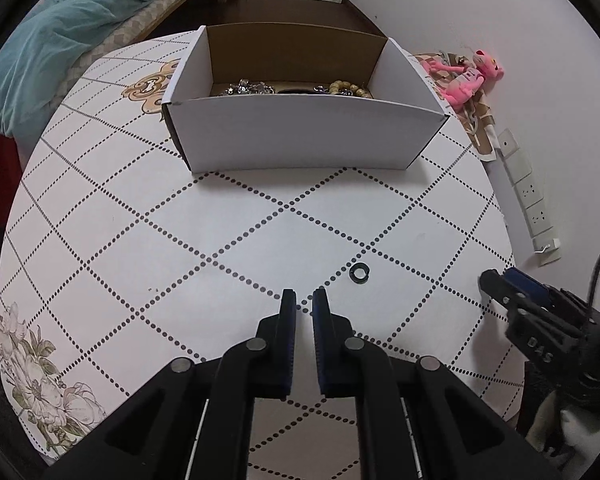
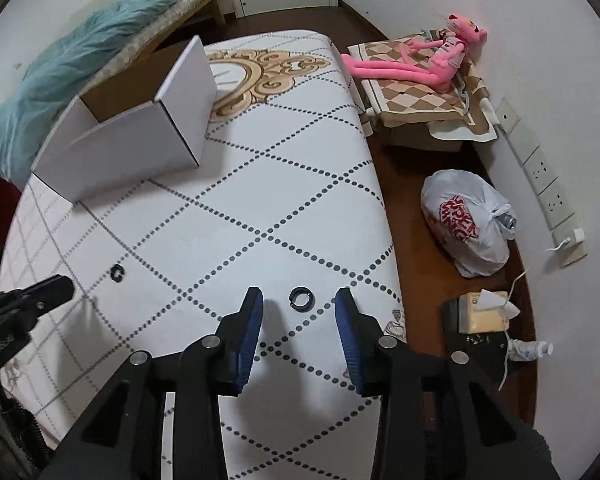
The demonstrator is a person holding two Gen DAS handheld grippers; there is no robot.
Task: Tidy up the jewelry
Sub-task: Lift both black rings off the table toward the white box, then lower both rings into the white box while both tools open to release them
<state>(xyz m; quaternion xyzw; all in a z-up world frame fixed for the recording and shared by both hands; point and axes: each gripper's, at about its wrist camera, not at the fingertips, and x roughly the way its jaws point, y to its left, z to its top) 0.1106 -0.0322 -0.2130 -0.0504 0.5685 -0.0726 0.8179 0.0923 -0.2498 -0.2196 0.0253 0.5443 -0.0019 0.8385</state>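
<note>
- Right tongs (image 2: pixel 299 308): spread wide, empty, low over the worktop (image 2: pixel 236 208) near its right edge.
- A black ring (image 2: pixel 299 299) lies flat between the spread tips, just ahead; a ring has no long axis, so any closing line serves.
- Left tongs (image 1: pixel 304 304): nearly pressed together, empty. A second ring (image 1: pixel 358 270) lies just ahead to their right.
- White box (image 1: pixel 300 128) stands toward the far edge; only the left view shows jewelry inside, and only the right view shows both rings.
</note>
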